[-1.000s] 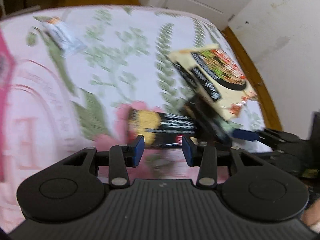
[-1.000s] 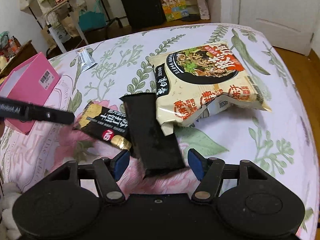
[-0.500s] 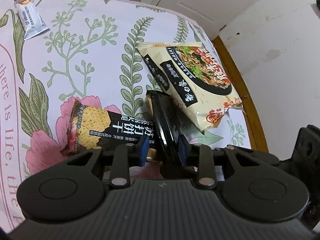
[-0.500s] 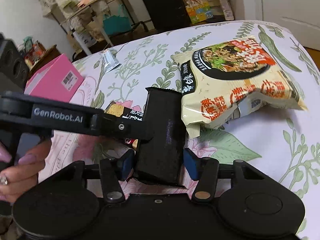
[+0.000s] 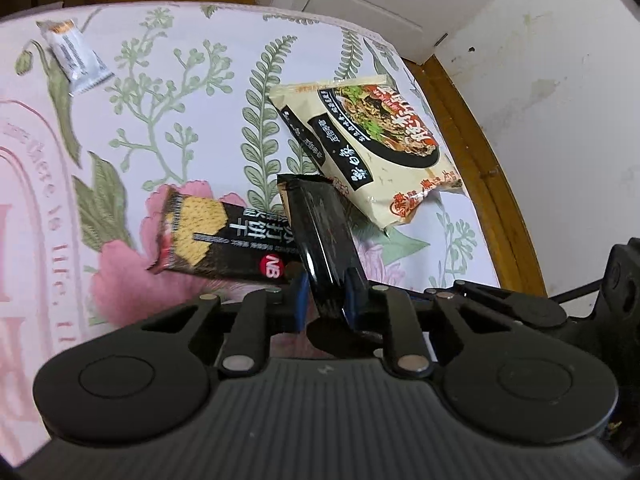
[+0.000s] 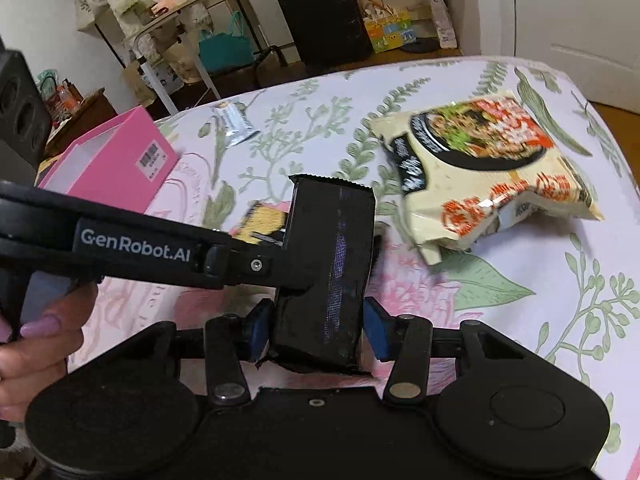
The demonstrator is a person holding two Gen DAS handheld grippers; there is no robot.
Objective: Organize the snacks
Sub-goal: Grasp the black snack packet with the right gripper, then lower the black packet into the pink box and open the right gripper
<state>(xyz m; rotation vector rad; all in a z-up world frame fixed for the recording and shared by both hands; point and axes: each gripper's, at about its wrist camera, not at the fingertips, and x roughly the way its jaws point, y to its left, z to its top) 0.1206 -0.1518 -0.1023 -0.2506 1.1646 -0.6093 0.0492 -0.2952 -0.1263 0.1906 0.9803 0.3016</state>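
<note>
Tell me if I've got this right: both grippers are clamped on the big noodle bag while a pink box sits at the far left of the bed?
Not quite. In the right wrist view both the left gripper and the right gripper are clamped on the black packet; the noodle bag lies untouched on the bed. The pink box does sit at the far left.

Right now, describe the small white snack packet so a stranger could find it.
On the floral bedspread, look to its far side, away from the noodle bag and the cracker pack. The small white packet lies alone there, the only pale, silvery wrapper with an orange end.
</note>
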